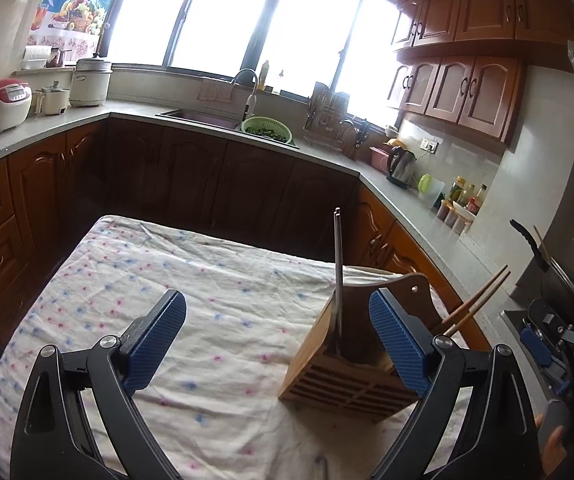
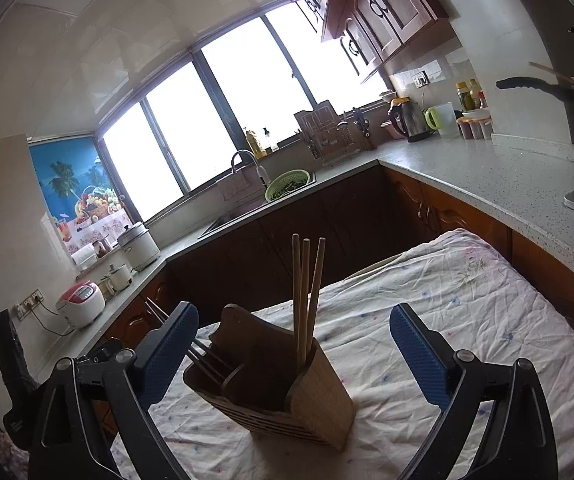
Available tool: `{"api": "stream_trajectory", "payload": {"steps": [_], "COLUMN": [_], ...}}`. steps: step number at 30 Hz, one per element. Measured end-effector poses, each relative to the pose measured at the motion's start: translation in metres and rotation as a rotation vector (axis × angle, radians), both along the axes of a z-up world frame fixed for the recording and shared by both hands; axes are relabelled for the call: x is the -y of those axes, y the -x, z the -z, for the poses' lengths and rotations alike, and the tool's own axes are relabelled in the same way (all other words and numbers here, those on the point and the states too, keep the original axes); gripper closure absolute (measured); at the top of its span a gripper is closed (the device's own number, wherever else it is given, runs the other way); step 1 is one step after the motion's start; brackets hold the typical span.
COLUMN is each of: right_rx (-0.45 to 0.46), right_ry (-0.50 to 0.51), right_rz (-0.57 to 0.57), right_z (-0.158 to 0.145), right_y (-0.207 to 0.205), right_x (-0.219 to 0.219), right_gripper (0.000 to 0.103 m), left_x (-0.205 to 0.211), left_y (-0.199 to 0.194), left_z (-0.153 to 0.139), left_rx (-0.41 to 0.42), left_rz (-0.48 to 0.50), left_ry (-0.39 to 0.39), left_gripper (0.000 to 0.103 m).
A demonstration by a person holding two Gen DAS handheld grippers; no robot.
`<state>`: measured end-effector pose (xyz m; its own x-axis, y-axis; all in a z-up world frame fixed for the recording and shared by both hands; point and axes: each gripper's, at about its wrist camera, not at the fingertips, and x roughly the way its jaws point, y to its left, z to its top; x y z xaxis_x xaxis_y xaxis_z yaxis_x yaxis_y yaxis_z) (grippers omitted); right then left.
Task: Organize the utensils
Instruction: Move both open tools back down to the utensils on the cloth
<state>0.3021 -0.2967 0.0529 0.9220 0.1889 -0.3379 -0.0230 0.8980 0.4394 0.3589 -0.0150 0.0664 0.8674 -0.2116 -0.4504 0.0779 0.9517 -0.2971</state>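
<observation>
Left wrist view shows a wooden utensil holder [image 1: 351, 368] standing upright on a table covered by a floral cloth [image 1: 175, 280], near the cloth's right edge. The left gripper [image 1: 277, 344] has its tongs spread wide and holds nothing; its right blue pad overlaps the holder's near right corner, though contact cannot be confirmed. Dark chopsticks [image 1: 338, 280] stand almost upright in the holder's left compartment, and light wooden chopsticks [image 1: 477, 300] lean out past its right side. To the holder's left the cloth lies bare all the way to its far edge, beyond which dark cabinets begin.

Right wrist view looks at the same utensil holder [image 2: 275, 392] from the other side. The right gripper [image 2: 294, 354] is also spread wide and empty, with the holder sitting between its fingers and clear of both pads. Three light chopsticks [image 2: 305, 300] rise from the holder's near compartment. Right of the holder, open cloth [image 2: 467, 320] runs to the table edge beside the grey countertop [image 2: 487, 184].
</observation>
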Motion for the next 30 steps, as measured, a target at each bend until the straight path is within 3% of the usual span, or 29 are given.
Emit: {"api": "stream_trajectory", "payload": {"steps": [19, 30], "right_rx": [-0.097, -0.141], "right_ry": [0.074, 0.078], "right_rz": [-0.052, -0.048], "right_z": [0.010, 0.024], "right_y": [0.095, 0.146], "right_x": [0.002, 0.004], "right_gripper": [0.003, 0.003], "left_x": [-0.027, -0.029], "left_y": [0.101, 0.140], "left_z": [0.032, 0.049], "left_rx": [-0.120, -0.169], "left_rz": [0.033, 0.058], "left_ry": [-0.018, -0.030], "left_gripper": [0.008, 0.008]}}
